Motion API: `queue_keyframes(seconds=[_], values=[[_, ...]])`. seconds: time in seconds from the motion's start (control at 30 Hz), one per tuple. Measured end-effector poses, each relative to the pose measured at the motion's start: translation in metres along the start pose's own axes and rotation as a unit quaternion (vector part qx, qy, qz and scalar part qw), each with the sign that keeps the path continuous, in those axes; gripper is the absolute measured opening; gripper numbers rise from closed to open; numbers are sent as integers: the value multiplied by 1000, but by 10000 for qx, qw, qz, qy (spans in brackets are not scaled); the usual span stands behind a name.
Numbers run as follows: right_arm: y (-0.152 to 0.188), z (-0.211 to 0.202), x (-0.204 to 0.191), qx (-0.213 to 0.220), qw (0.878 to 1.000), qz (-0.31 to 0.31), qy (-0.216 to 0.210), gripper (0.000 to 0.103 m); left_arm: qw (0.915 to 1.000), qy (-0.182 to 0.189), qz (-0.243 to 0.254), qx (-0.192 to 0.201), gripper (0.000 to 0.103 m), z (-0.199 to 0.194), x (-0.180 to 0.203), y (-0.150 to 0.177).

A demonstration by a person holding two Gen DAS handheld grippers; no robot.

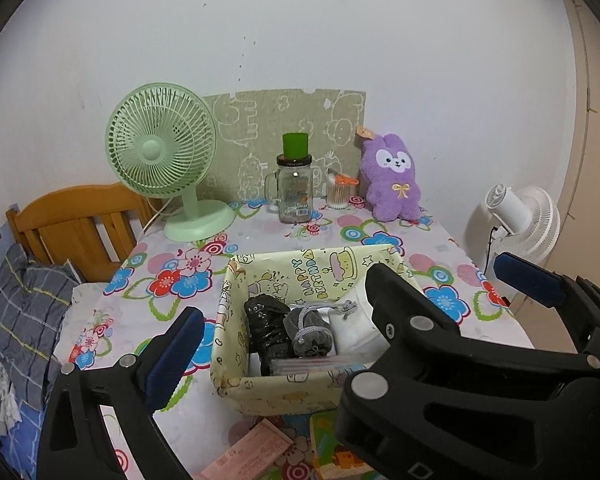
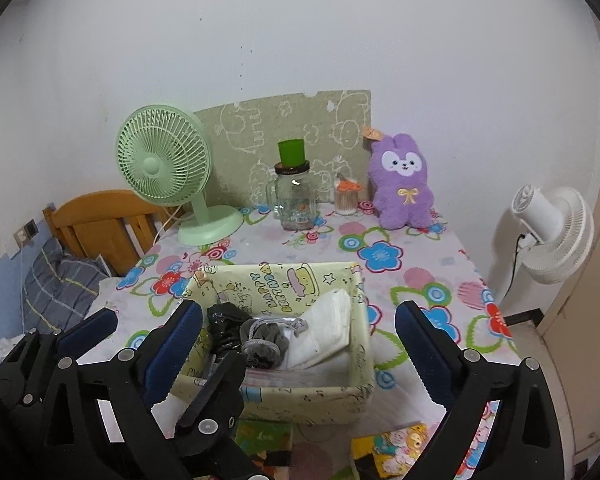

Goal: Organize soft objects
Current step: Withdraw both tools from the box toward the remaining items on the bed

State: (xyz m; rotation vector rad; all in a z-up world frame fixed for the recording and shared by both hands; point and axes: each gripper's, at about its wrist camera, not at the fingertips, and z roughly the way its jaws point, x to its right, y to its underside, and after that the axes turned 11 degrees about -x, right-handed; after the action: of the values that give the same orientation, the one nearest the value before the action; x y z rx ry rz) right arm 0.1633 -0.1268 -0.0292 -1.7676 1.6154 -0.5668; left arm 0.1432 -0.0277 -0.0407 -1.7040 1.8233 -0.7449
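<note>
Soft goods — a grey pouch (image 1: 308, 330), black bag (image 1: 266, 328) and white cloth (image 1: 356, 330) — sit packed in the box (image 1: 236, 292) at table (image 1: 260, 232) centre, apparently gathered for tidiness. Both grippers, left (image 1: 284, 328) and right (image 2: 300, 344), hang wide and empty around it; the plush (image 1: 392, 178) waits well apart at 1 o'clock.

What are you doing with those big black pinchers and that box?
A person holds two grippers over a table, tidying soft things. Both the left gripper and the right gripper are open and empty, hanging above the box. A grey pouch, a black bag and white cloth already lie inside. The purple bunny sits by the wall.
</note>
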Motion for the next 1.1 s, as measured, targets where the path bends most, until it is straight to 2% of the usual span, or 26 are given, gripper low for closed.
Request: queue_keyframes(seconds=[0.5,1.1], values=[[23,-41,3,193,9997,-3,143,101,9998,63,89,192,103,-36,11,23],[61,-71,-5,384,9987,-154,306,101,9995,77,110,269,103,-58,15,58]])
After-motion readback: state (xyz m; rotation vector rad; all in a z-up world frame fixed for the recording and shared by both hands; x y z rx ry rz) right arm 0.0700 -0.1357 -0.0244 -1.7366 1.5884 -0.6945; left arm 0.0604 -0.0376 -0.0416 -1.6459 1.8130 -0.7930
